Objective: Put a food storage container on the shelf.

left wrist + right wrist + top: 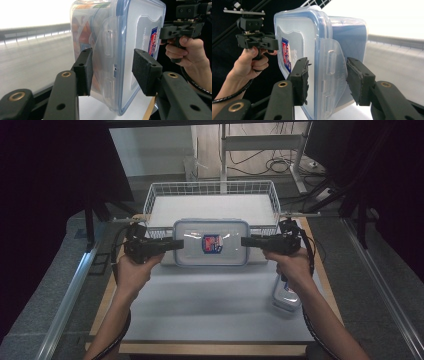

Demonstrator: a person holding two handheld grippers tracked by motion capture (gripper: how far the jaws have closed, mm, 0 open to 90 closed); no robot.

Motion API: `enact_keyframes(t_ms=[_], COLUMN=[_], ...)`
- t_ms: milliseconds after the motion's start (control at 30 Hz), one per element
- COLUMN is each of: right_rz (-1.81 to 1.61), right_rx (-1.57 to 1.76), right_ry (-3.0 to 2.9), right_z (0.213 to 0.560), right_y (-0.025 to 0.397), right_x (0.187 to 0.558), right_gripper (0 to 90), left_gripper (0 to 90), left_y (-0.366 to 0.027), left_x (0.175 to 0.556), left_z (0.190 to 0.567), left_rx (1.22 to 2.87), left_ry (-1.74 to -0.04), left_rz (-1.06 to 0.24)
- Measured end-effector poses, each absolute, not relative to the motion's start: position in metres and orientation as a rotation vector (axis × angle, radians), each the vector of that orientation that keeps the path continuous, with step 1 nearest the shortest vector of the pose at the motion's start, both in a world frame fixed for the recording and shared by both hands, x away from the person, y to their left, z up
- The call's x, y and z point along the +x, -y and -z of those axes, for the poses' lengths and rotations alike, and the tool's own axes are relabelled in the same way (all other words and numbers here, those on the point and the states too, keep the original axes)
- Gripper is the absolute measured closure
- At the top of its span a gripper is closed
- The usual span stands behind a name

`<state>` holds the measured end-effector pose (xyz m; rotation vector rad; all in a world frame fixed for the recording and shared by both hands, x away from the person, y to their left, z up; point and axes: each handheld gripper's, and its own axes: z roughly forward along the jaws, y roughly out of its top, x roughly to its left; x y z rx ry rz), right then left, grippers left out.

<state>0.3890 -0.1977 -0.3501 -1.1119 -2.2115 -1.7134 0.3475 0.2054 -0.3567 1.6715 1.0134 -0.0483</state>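
Left gripper (179,244) and right gripper (245,241) flank the lidded box (211,242), one at each end. Both jaws open, astride its side latches, gaps visible. Wire basket (150,200) behind.

Red-blue label (211,243) on container lid (230,231): print too small, unreadable.
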Motion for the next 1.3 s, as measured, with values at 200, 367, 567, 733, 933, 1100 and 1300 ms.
enact_keyframes(t_ms=[200, 367, 567, 733, 933, 1100, 1300], right_rz=[1.727, 1.738, 1.752, 1.753, 1.744, 1.738, 1.744], right_rx=[-1.121, -1.132, -1.141, -1.152, -1.173, -1.200, -1.238], right_ry=[2.194, 2.160, 2.152, 2.164, 2.145, 2.113, 2.100], right_z=[0.338, 0.332, 0.320, 0.308, 0.301, 0.298, 0.297], right_y=[0.196, 0.194, 0.191, 0.188, 0.184, 0.182, 0.182], right_x=[0.402, 0.413, 0.427, 0.439, 0.456, 0.471, 0.486], right_gripper=[53.9, 53.9, 53.8, 53.8, 53.7, 53.5, 53.3], left_gripper=[52.5, 52.5, 52.6, 52.6, 52.6, 52.5, 52.3], left_y=[-0.207, -0.209, -0.212, -0.214, -0.216, -0.217, -0.216], left_x=[0.359, 0.368, 0.380, 0.391, 0.406, 0.418, 0.435], left_z=[0.344, 0.335, 0.327, 0.323, 0.317, 0.315, 0.319], left_rx=[1.667, 1.662, 1.645, 1.623, 1.599, 1.588, 1.576], left_ry=[-1.019, -1.025, -1.033, -1.040, -1.066, -1.084, -1.099], left_rz=[0.044, 0.033, 0.034, 0.047, 0.056, 0.061, 0.083])
